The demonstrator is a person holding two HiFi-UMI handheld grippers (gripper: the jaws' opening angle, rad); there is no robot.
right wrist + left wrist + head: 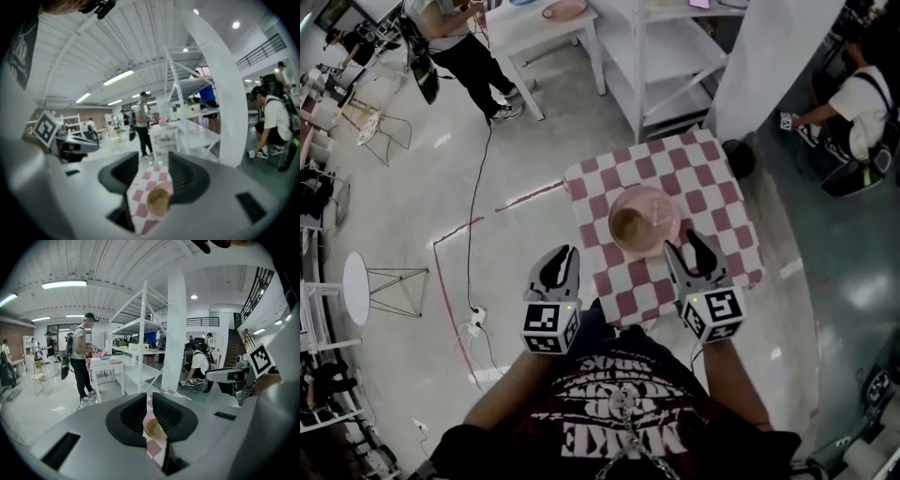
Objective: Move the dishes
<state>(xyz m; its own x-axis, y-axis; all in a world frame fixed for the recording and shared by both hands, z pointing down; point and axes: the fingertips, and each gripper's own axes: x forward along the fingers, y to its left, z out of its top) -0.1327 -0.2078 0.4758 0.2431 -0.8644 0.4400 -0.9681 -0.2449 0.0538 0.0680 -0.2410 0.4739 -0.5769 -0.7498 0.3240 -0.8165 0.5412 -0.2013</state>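
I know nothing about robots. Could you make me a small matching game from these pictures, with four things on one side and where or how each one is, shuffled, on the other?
1 small bowl
2 pink plate
3 left gripper
4 right gripper

A jaws wide apart
B sits on the pink plate
C jaws only a narrow gap apart
D lies on the checked cloth

Pairs: 1-B, 2-D, 3-C, 4-A
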